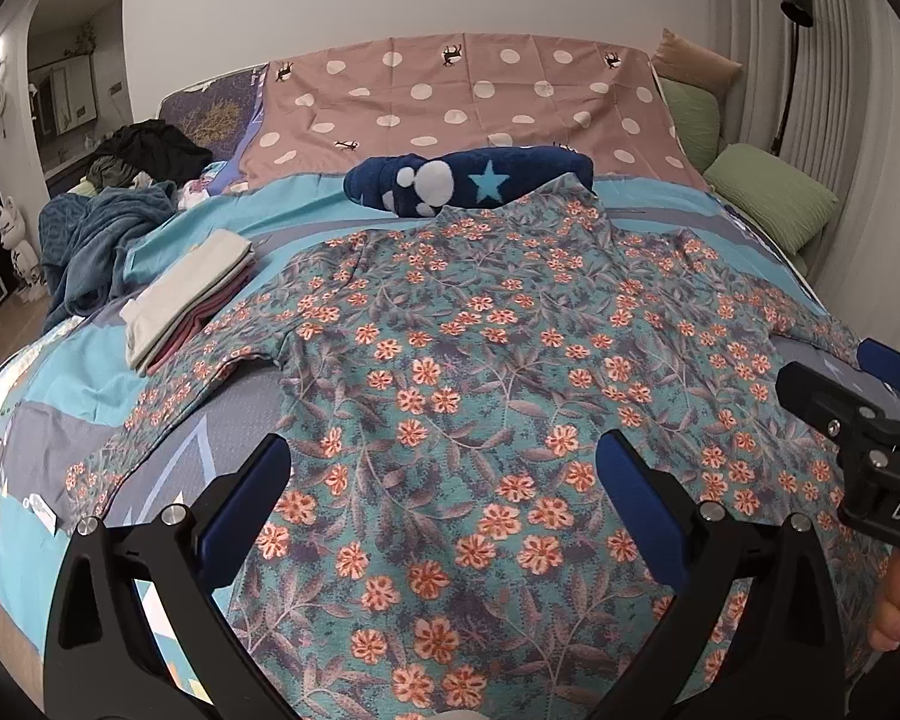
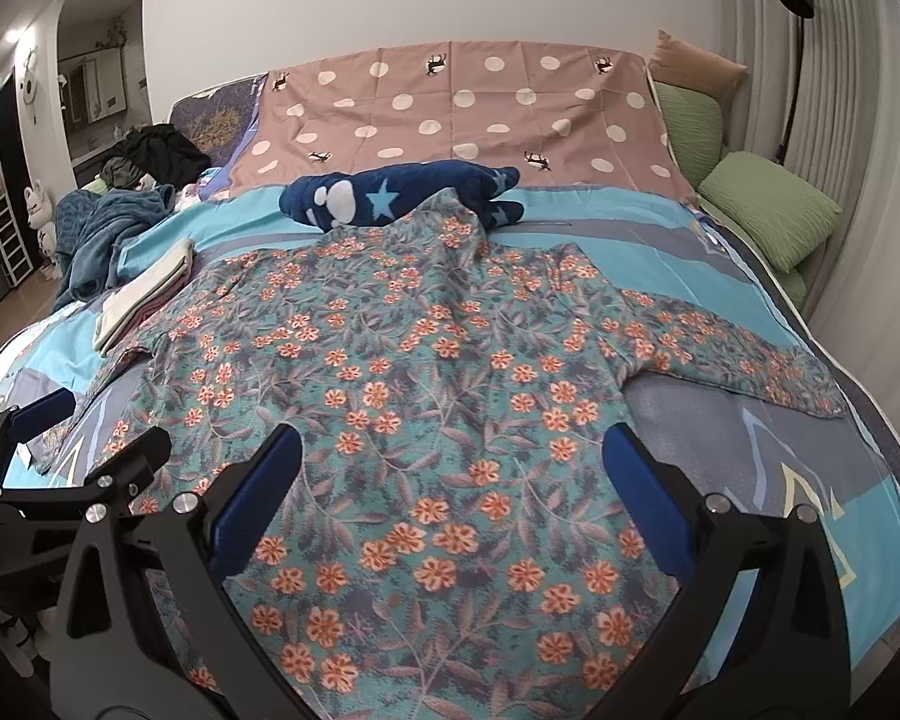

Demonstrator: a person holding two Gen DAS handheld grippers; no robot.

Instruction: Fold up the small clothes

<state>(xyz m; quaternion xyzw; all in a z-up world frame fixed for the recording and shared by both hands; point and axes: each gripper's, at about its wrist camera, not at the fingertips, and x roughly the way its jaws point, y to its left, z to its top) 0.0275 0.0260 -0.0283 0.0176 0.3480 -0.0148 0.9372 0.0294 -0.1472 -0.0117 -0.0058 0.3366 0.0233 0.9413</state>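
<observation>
A teal shirt with orange flowers (image 1: 480, 360) lies spread flat on the bed, sleeves out to both sides; it also shows in the right wrist view (image 2: 426, 384). My left gripper (image 1: 444, 468) is open and empty, hovering over the shirt's lower part. My right gripper (image 2: 453, 462) is open and empty, also above the lower part of the shirt. The right gripper shows at the right edge of the left wrist view (image 1: 858, 420); the left gripper shows at the left edge of the right wrist view (image 2: 66, 450).
A folded stack of clothes (image 1: 186, 294) lies left of the shirt. A navy garment with stars (image 1: 468, 180) lies beyond the collar. A blue blanket (image 1: 96, 240) and dark clothes (image 1: 150, 147) are piled far left. Green pillows (image 1: 774, 198) lie right. The bed cover (image 2: 780, 480) lies under everything.
</observation>
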